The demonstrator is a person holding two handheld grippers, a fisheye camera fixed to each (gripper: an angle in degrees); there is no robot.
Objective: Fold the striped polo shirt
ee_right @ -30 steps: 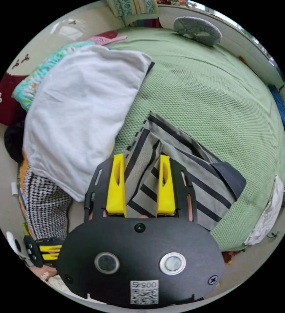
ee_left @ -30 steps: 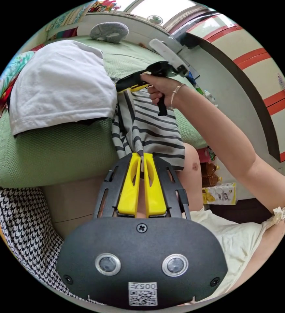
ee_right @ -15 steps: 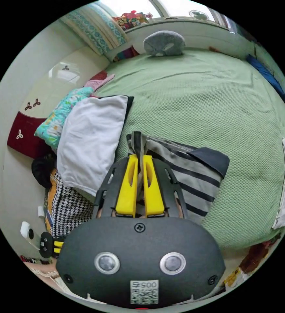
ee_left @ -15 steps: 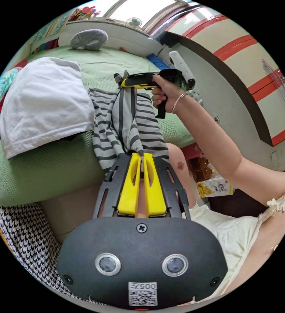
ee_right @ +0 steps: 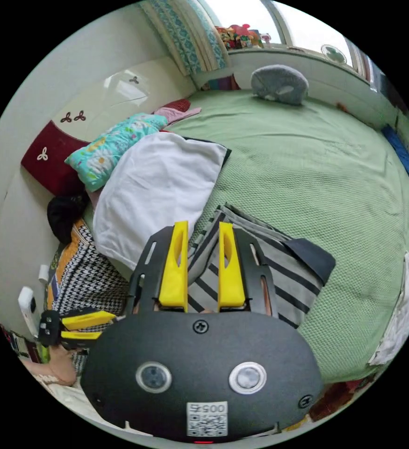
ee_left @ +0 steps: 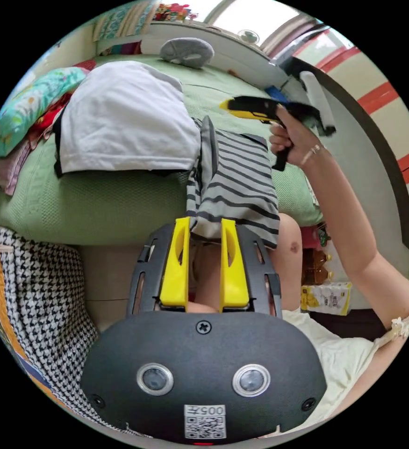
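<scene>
Striped polo lying folded at the edge of the green bed, both grippers let go.

The polo (ee_right: 279, 271) rests beside a white pillow (ee_right: 157, 187), its hem hanging over the bed (ee_right: 316, 154) edge. The left gripper (ee_left: 203, 229) has jaws apart just at the hem; the right gripper (ee_right: 199, 234) hovers above with jaws parted, gripping nothing.

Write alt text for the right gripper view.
Open right gripper hovers over a folded striped shirt lying on a green bed, dark collar to one side. A white pillow lies beside the shirt, and the left gripper shows at the picture's edge.
</scene>
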